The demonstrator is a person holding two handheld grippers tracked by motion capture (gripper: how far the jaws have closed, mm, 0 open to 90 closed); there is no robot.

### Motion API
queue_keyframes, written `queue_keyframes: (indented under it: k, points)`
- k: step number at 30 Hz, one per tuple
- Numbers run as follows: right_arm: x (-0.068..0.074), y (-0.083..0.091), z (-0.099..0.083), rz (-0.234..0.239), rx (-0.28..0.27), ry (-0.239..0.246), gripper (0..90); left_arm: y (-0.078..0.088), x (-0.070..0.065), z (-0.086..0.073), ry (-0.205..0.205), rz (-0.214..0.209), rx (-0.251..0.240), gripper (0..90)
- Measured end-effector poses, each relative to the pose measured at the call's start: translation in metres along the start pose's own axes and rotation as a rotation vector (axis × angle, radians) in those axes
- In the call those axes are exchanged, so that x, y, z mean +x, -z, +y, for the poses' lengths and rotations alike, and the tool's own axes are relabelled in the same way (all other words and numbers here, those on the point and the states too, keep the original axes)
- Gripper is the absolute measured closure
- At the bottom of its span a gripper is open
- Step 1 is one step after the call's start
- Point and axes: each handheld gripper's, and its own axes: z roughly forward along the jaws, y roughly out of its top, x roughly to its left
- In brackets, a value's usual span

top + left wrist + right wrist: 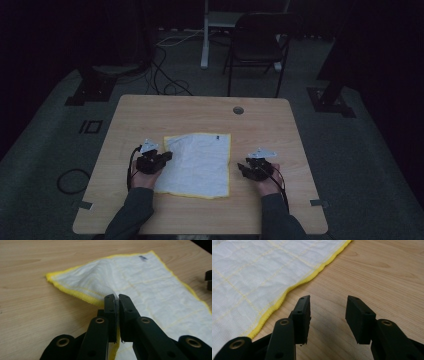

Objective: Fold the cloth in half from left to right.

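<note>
High view: white cloth (200, 162) lay flat mid-desk (150, 112), left claw (167, 157) at its left edge, right claw (243, 168) beside right edge. Left gripper view: claw pinched, lifting yellow hem (75, 293). Right gripper view: claw gaped empty over bare wood.

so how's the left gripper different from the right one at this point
The left gripper has its jaws shut on the left edge of the cloth, lifting it into a small peak; the right gripper has its jaws open with nothing between them. The left gripper sits over the cloth's edge, while the right gripper rests over bare table just beside the cloth's yellow border. Both have black jaws, are hand-held, and point toward the cloth.
</note>
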Motion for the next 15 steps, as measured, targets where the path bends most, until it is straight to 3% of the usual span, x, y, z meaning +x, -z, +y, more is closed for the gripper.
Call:
queue_keyframes:
  k: [15]
  points:
    - [0.0, 0.0, 0.0, 0.002, 0.001, -0.001, 54.7, 0.002, -0.024, 0.018, -0.058, -0.067, -0.031, 86.1]
